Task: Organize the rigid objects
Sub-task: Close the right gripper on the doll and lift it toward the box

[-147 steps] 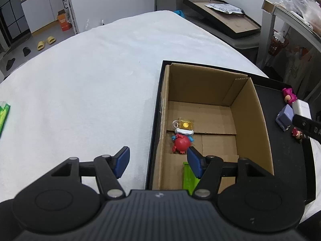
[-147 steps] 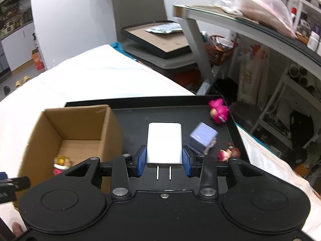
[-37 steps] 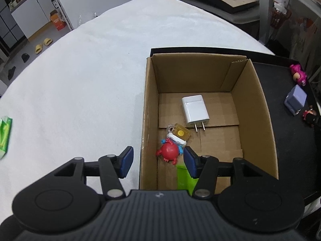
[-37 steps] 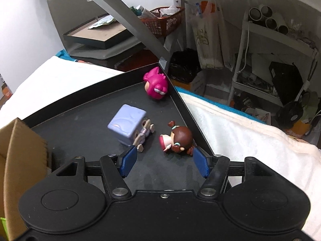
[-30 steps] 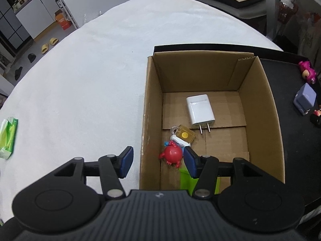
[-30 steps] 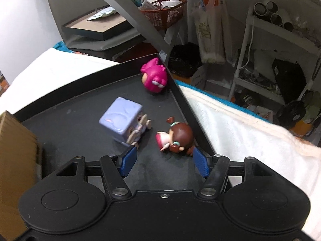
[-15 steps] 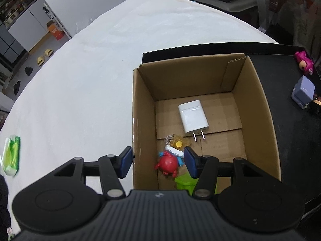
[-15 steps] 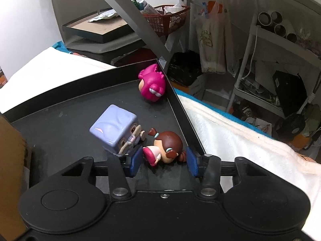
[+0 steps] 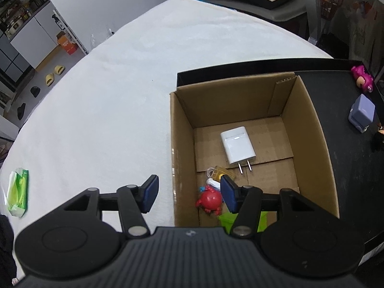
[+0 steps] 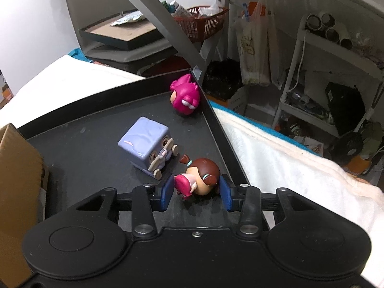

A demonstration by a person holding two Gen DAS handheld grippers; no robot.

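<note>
Lying brown-haired, pink-dressed doll [image 10: 201, 177]

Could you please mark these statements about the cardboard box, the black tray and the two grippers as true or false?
1. The white charger lies inside the cardboard box. True.
2. The right gripper has the brown-haired doll between its fingers. True.
3. The purple cube toy is in the box. False: it sits on the black tray, beside the doll.
4. The left gripper grips the red figure. False: it is open and holds nothing; the figure lies on the box floor.
5. The pink figure lies in the tray's far corner. True.
</note>
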